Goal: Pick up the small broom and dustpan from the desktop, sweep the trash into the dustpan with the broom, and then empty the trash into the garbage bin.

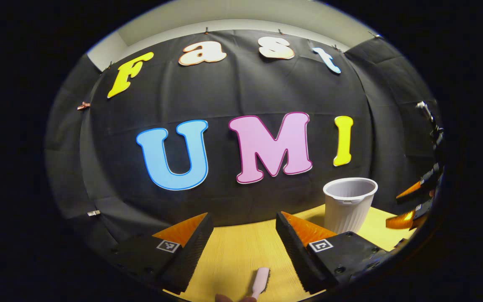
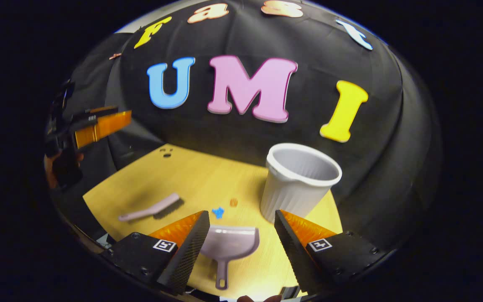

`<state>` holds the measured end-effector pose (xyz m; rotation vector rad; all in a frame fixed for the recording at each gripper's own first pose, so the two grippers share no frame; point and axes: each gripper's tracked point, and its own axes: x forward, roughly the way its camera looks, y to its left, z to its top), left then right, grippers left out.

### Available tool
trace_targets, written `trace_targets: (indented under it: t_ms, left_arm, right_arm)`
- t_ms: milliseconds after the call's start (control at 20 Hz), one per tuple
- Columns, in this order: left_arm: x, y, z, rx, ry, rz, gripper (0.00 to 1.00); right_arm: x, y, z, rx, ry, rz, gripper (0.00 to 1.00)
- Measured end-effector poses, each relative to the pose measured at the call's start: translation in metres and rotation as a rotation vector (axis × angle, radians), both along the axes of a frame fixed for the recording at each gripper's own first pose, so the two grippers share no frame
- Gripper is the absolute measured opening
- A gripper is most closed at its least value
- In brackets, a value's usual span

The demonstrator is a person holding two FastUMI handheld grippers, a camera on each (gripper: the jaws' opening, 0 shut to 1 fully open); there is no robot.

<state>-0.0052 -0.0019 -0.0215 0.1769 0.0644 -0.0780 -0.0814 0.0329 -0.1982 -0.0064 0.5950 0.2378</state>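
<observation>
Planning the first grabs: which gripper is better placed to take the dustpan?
Right. The right gripper is open with the dustpan lying on the table directly between its fingers, handle toward it. The left gripper is open over the broom instead.

Wood-grain desktop (image 2: 208, 176), ribbed matt plastic bin (image 2: 296, 184), smooth plastic dustpan (image 2: 231, 241).
</observation>
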Motion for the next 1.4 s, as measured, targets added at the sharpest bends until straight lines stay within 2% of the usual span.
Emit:
trace_targets:
  t_ms: [250,600,750,800,850,900,1150,1200,1300,1400]
  left_arm:
    - [-0.003,-0.002,0.0,0.0,0.035,-0.003,0.97]
    - [-0.026,0.022,-0.011,0.003,0.069,0.074,0.97]
    - [-0.034,0.036,-0.015,0.002,0.09,0.111,0.97]
    - [-0.039,0.043,-0.016,0.003,0.096,0.125,0.97]
    - [-0.042,0.048,-0.016,0.003,0.099,0.135,0.97]
    - [-0.045,0.052,-0.016,0.004,0.101,0.147,0.97]
    - [-0.054,0.065,-0.02,-0.008,0.118,0.183,0.97]
    - [-0.055,0.067,-0.022,-0.01,0.12,0.188,0.97]
    - [-0.056,0.07,-0.025,-0.019,0.127,0.197,0.97]
    - [-0.057,0.071,-0.031,-0.03,0.14,0.202,0.97]
  right_arm:
    - [-0.045,0.017,-0.096,-0.023,0.241,0.065,0.98]
    - [-0.069,0.019,-0.202,0.017,0.554,0.002,0.98]
    - [-0.073,0.024,-0.229,-0.004,0.633,-0.006,0.92]
    - [-0.069,0.027,-0.233,-0.006,0.647,-0.01,0.93]
    - [-0.066,0.032,-0.237,-0.011,0.654,-0.015,0.85]
    - [-0.061,0.036,-0.24,-0.013,0.664,-0.02,0.81]
    - [-0.053,0.047,-0.243,-0.027,0.697,-0.003,0.74]
    - [-0.053,0.049,-0.243,-0.03,0.705,0.001,0.62]
    - [-0.049,0.053,-0.244,-0.037,0.726,0.015,0.53]
    - [-0.049,0.054,-0.244,-0.039,0.715,0.017,0.38]
